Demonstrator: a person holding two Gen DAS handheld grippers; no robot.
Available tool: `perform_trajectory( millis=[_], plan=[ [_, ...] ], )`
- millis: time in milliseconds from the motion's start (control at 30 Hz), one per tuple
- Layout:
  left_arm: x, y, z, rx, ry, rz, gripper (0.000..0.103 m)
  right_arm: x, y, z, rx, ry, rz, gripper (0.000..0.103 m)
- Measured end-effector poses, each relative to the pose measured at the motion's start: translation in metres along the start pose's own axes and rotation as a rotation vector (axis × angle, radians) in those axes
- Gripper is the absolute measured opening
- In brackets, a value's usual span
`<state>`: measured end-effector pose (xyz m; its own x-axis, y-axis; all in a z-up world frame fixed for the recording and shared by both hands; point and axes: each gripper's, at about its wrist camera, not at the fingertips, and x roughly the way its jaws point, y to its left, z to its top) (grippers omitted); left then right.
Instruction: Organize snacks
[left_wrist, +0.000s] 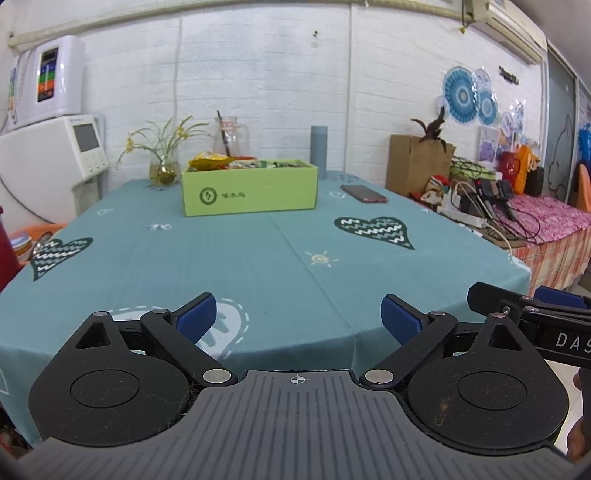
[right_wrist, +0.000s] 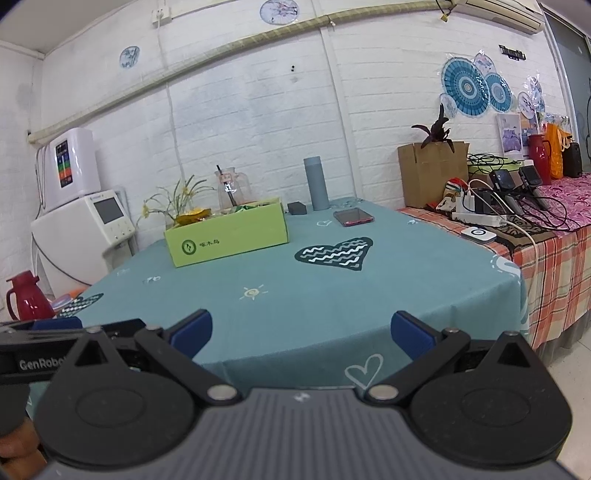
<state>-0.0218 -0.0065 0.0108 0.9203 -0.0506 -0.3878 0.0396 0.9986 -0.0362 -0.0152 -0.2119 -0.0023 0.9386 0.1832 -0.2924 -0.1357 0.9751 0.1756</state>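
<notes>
A green cardboard box (left_wrist: 249, 190) stands at the far side of the teal-clothed table (left_wrist: 258, 258). It holds several snack packets, with a yellow packet (left_wrist: 208, 160) on top at its left end. The box also shows in the right wrist view (right_wrist: 227, 238). My left gripper (left_wrist: 298, 317) is open and empty, over the table's near edge, far from the box. My right gripper (right_wrist: 301, 330) is open and empty, also at the near edge. The right gripper shows at the right edge of the left wrist view (left_wrist: 532, 306).
Behind the box stand a flower vase (left_wrist: 162, 170), a glass jug (left_wrist: 231, 134) and a grey flask (left_wrist: 318, 151). A phone (left_wrist: 364, 194) lies on the table's far right. A side table (right_wrist: 546, 229) with chargers and cables stands to the right. A red jug (right_wrist: 26, 295) stands left.
</notes>
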Motion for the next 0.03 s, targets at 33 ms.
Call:
perform_trajectory(
  millis=[33],
  plan=[
    [-0.0002,0.0004,0.0002,0.000,-0.003,0.001,0.086,0.0000,0.0000,0.0001,0.000,-0.001,0.001,0.103]
  ],
)
